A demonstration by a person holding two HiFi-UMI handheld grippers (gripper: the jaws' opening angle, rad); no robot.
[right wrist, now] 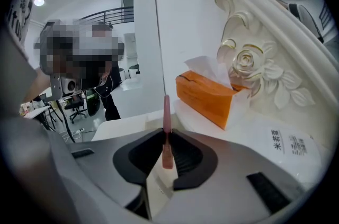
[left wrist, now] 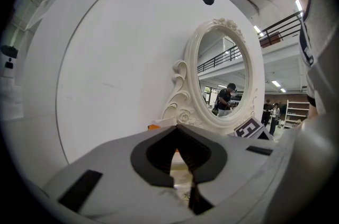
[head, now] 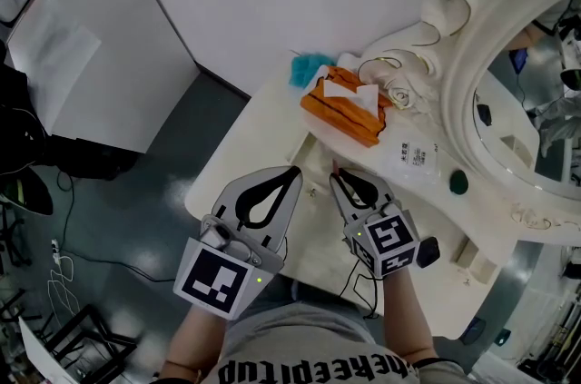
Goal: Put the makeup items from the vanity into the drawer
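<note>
Our right gripper (head: 338, 178) has its fingers closed on a thin pink makeup pencil (right wrist: 166, 114). The pencil's long axis runs along the fingers, and its free end points to 12 o'clock, toward the orange tissue box (head: 349, 105) on the cream vanity worktop (head: 241, 146). Our left gripper (head: 294, 173) sits just at 9 o'clock of the right one, fingers pressed together on nothing. We cannot clearly make out the drawer. We judge it lies below, toward 6 o'clock, so the right hand would lower the pencil there lengthwise.
</note>
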